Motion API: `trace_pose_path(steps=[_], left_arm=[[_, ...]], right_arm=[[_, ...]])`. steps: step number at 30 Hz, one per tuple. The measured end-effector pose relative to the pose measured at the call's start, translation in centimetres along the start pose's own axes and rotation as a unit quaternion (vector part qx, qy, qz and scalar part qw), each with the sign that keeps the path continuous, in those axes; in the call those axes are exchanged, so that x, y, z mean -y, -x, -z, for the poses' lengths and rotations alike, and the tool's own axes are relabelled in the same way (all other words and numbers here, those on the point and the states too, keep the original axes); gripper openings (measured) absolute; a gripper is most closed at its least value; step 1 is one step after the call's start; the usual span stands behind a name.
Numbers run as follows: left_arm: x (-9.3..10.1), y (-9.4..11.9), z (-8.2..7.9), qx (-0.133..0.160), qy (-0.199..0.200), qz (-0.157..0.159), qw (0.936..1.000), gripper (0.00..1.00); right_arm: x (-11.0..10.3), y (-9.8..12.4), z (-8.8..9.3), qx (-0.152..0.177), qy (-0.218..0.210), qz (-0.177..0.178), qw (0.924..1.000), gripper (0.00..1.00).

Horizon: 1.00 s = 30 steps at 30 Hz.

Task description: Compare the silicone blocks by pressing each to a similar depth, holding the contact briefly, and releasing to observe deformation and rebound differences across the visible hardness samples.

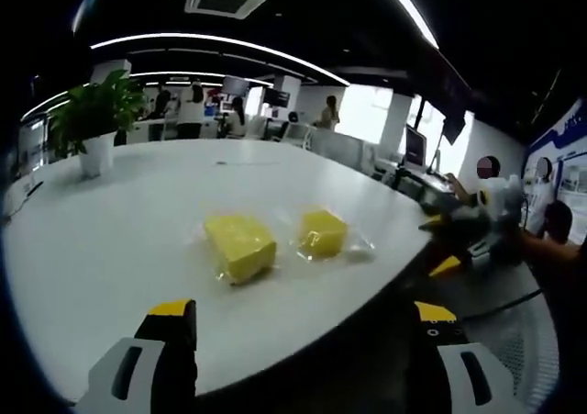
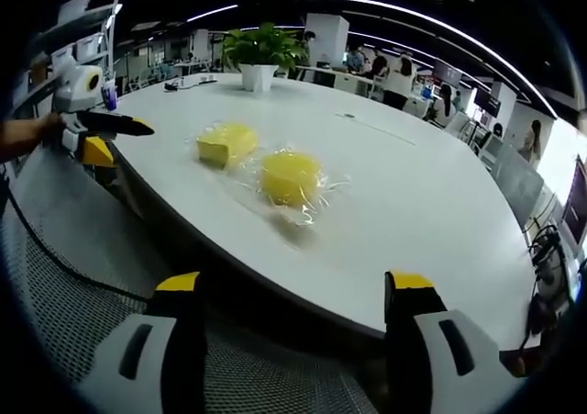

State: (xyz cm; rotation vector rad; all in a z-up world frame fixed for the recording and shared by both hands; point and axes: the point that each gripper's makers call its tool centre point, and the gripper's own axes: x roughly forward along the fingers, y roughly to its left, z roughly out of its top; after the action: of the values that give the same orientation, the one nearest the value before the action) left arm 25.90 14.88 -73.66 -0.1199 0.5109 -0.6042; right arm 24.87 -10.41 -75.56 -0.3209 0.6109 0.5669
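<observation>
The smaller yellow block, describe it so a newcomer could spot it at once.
Find the big white table with the potted plant at its far end. Two yellow blocks in clear wrap lie near its edge. In the left gripper view the smaller block is the right-hand one, squatter than the larger block.

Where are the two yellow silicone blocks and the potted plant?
larger yellow block (image 1: 239,246), left gripper view, top face.
smaller yellow block (image 1: 323,232), left gripper view, top face.
potted plant (image 1: 96,111), left gripper view, leaves above the white pot.
</observation>
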Motion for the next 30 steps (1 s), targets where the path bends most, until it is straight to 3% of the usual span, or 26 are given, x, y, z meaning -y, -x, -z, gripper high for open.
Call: trace_pose_path(steps=[10, 18, 25, 30], left_arm=[[-4.6, -3.6, -2.0, 0.007, 0.045, -0.025, 0.9986, 0.76], [-6.7, -6.3, -2.4, 0.001, 0.087, -0.045, 0.9952, 0.63], [-9.0, -7.9, -3.5, 0.023, 0.15, -0.07, 0.9859, 0.57], [-9.7, -8.9, -3.7, 0.014, 0.151, -0.076, 0.9855, 0.52]], right_arm=[[0.0, -0.1, 0.3, -0.007, 0.0, -0.001, 1.0, 0.74], [0.0, -0.1, 0.4, -0.011, 0.0, -0.003, 0.9999, 0.74], [-0.1, -0.2, 0.4, -0.014, 0.001, -0.005, 0.9999, 0.74], [-0.1, -0.2, 0.6, -0.016, 0.001, -0.006, 0.9998, 0.74]])
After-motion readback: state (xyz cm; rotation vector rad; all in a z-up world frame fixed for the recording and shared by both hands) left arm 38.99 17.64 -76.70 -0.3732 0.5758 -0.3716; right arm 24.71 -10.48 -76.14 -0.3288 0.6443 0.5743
